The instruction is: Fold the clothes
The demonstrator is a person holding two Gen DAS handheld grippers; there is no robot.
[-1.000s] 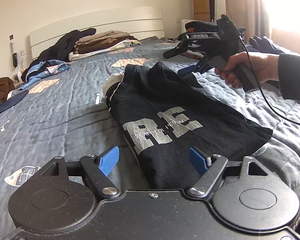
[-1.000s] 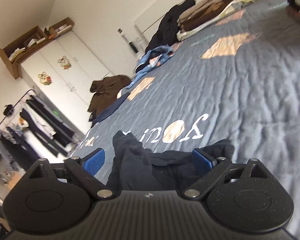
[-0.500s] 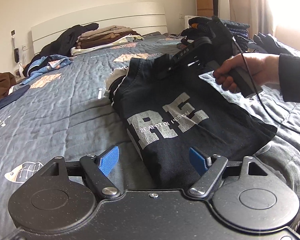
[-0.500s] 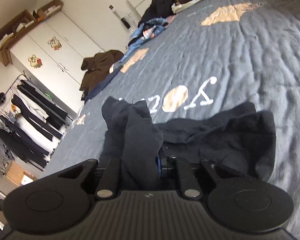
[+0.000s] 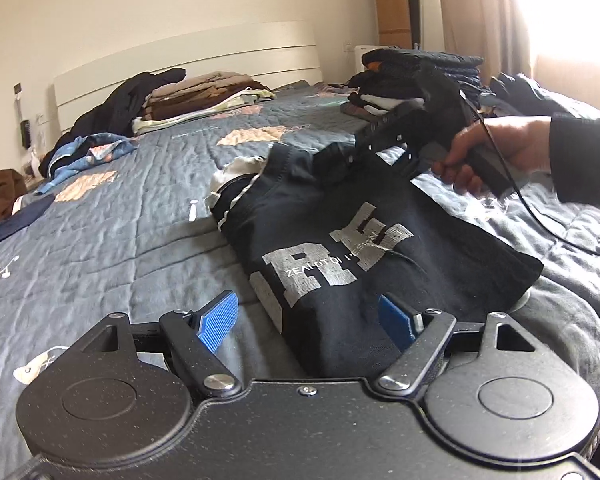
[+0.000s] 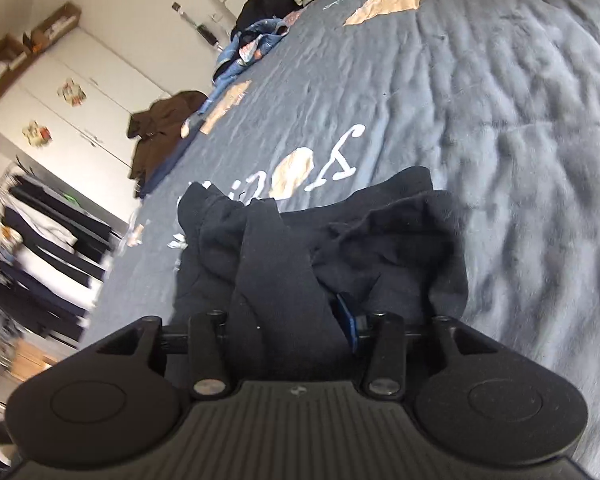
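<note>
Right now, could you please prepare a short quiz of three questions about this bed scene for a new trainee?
1. True or false: the left gripper is shut on the black shirt.
2. Which gripper grips the black fabric? A) left B) right C) neither
3. Fill in: the folded brown and beige stack lies near the white ______.

Key
1. False: its blue pads stand apart, with the shirt's near edge lying between them on the quilt.
2. B: the right gripper is closed on bunched fabric near the shirt's collar.
3. headboard
</note>
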